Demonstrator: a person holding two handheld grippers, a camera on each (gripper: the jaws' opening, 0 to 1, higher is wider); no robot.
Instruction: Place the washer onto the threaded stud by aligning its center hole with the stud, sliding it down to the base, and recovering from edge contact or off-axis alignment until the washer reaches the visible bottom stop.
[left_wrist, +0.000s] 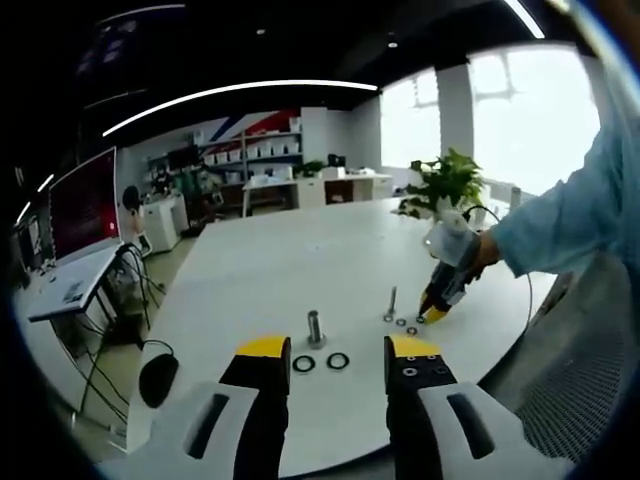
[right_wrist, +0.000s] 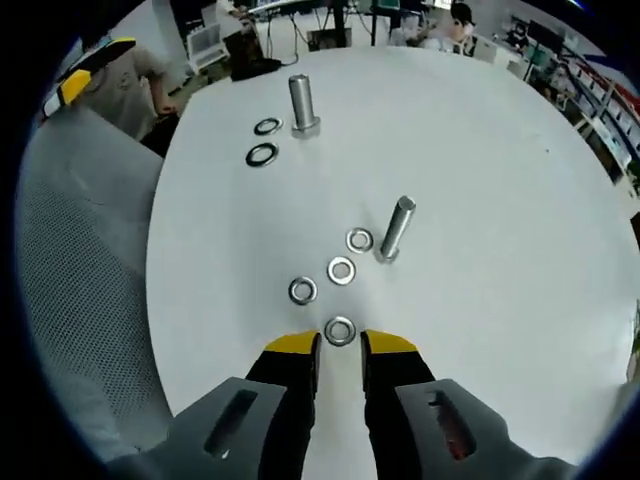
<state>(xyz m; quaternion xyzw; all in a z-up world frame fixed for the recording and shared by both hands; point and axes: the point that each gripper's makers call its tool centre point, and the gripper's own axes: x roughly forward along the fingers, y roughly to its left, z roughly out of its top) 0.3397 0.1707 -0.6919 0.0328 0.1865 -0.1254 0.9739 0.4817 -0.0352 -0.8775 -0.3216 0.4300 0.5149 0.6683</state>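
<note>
In the right gripper view, the right gripper (right_wrist: 340, 345) is low over the white table (right_wrist: 500, 180), and its two yellow-tipped jaws stand a little apart with nothing between them. One washer (right_wrist: 340, 329) lies flat on the table directly in front of the jaw tips, in line with the gap, almost touching the tips; I cannot tell if there is real contact. Further ahead lie three more washers (right_wrist: 340, 270) in a loose row going up and to the right. Just beyond the last one stands the threaded stud (right_wrist: 394, 229), upright on its head, a little right of the gripper's axis. Far ahead and to the left stands a thicker bolt (right_wrist: 302, 103) with two dark rings (right_wrist: 263, 154) beside it.

In the left gripper view, the left gripper (left_wrist: 338, 352) is held above the table edge, jaws wide apart and empty. The thick bolt and dark rings lie just ahead between its jaws. The right gripper shows further ahead to the right, held by a hand (left_wrist: 484, 250).
</note>
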